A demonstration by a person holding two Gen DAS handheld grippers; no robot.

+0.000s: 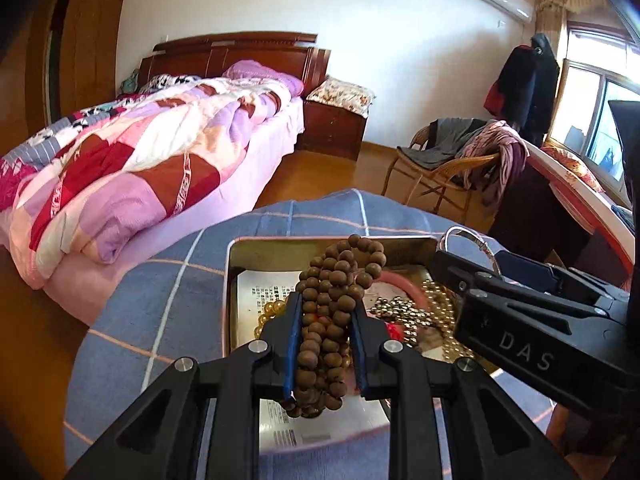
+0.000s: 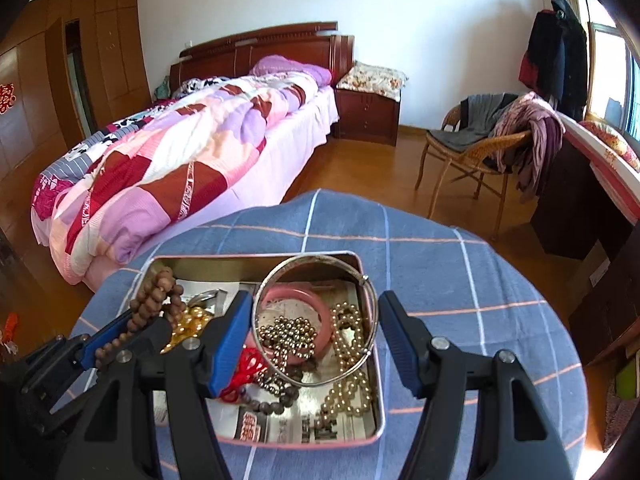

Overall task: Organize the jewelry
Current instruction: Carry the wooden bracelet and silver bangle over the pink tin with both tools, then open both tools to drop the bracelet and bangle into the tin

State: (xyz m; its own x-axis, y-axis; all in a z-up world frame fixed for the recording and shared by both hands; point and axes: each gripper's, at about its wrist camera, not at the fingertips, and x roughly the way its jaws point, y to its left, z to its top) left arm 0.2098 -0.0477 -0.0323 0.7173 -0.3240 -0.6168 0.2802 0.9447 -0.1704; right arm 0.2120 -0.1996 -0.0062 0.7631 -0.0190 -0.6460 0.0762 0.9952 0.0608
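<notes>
Left gripper (image 1: pixel 326 312): jaws clenching on a bunched strand of brown wooden beads (image 1: pixel 334 300), holding it above the tin; loops of the strand are sticking out past the fingertips toward 12 o'clock and hanging below the pads toward 6 o'clock.

Right gripper (image 2: pixel 316 312): jaws standing spread, a thin silver bangle (image 2: pixel 316 320) sitting upright between the blue pads; whether either pad is touching the ring cannot be told. From the left wrist camera this gripper is entering at 3 o'clock.

Tin (image 2: pixel 370 280): shallow rectangular metal box with a pink rim, resting on a table covered in a blue checked cloth (image 2: pixel 460 280), printed paper lining its floor.

Contents lying in the tin: pink bangle (image 2: pixel 324 320) near the centre; small metallic bead string (image 2: pixel 288 332) lying inside it; pale pearl strand (image 2: pixel 352 380) running toward 5 o'clock; amber beads (image 2: pixel 188 320) at 9 o'clock; red cord (image 2: pixel 246 368) and dark bead bracelet (image 2: pixel 276 394) toward 7 o'clock.

Background: bed (image 2: pixel 180 152) with patchwork quilt at 11 o'clock; wicker chair (image 2: pixel 476 148) draped in clothes at 2 o'clock.
</notes>
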